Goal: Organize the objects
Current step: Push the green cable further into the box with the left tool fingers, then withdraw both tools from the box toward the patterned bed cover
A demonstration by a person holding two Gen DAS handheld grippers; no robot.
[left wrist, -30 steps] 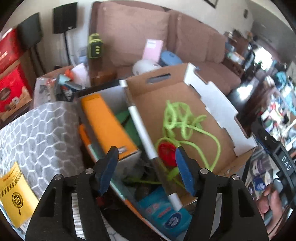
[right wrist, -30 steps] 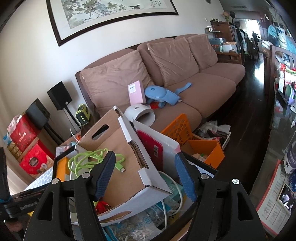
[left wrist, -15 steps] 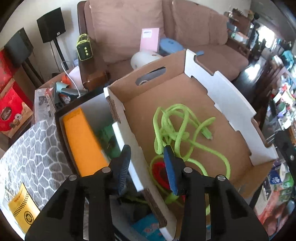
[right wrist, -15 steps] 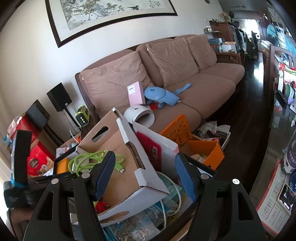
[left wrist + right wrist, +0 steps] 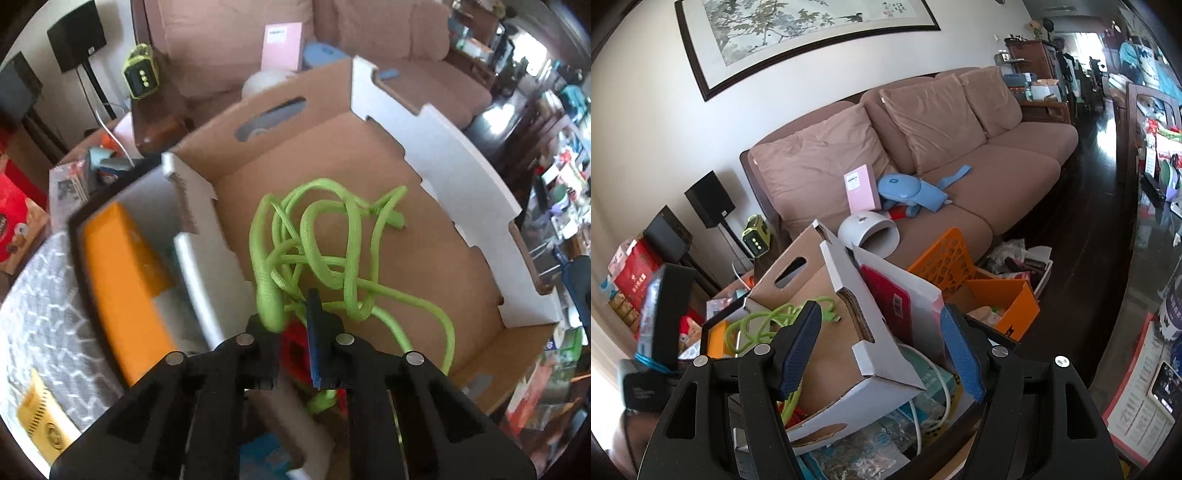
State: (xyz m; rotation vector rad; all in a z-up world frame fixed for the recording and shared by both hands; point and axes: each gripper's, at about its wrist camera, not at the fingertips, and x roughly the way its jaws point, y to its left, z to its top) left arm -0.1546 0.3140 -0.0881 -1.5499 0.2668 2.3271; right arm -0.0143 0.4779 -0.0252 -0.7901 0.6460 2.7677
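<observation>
Left tool (image 5: 295, 325) closing on green cord (image 5: 314, 236) inside cardboard box (image 5: 461, 177), grip unconfirmed; lift slowly, freeing loops; right tool (image 5: 879, 350) spread, empty, idle.

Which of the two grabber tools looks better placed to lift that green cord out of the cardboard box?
Left. The left gripper sits right at the green cord, its jaws just closing with a strand and something red between them. The right gripper stands open, off the cardboard box, holding nothing.

No legible text on any box or label.
</observation>
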